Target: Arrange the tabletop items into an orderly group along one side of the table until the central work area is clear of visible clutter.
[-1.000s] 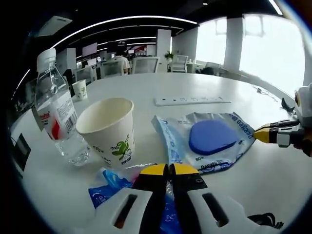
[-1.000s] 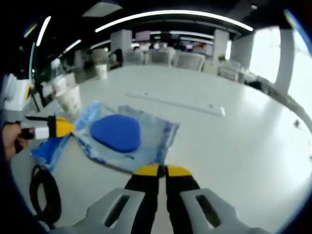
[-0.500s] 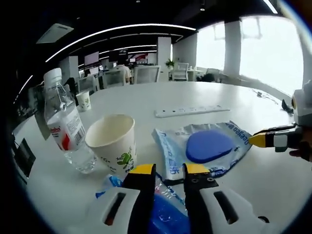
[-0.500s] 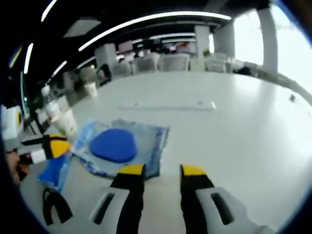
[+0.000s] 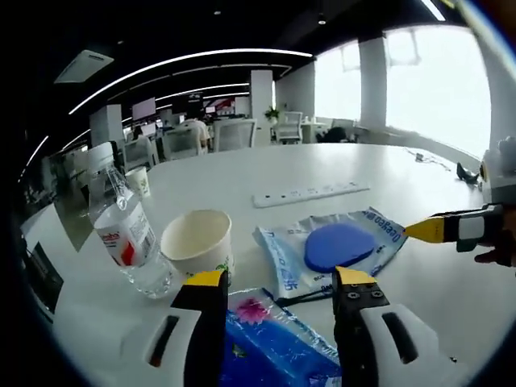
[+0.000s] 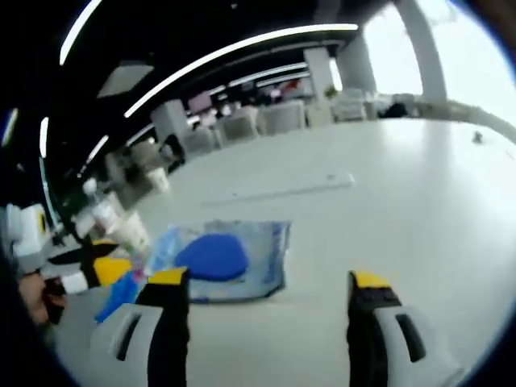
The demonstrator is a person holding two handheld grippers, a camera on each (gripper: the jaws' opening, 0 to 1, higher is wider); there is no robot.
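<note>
Left gripper [image 5: 278, 284] wide open, nothing held, jaws straddling a blue tissue pack [image 5: 270, 343] lying flat on the table [image 5: 242, 169]. Right gripper [image 6: 270, 280] also spread wide and empty, above bare tabletop. Just past the tissue pack: paper cup [image 5: 197, 242] upright, water bottle [image 5: 129, 242] leaning beside it, foil pouch [image 5: 326, 250] with blue pad [image 5: 339, 245]. Farther off, a power strip [image 5: 310, 193]. Risk: sweeping the soft pack sideways likely nudges the empty cup over, or tips the bottle.
</note>
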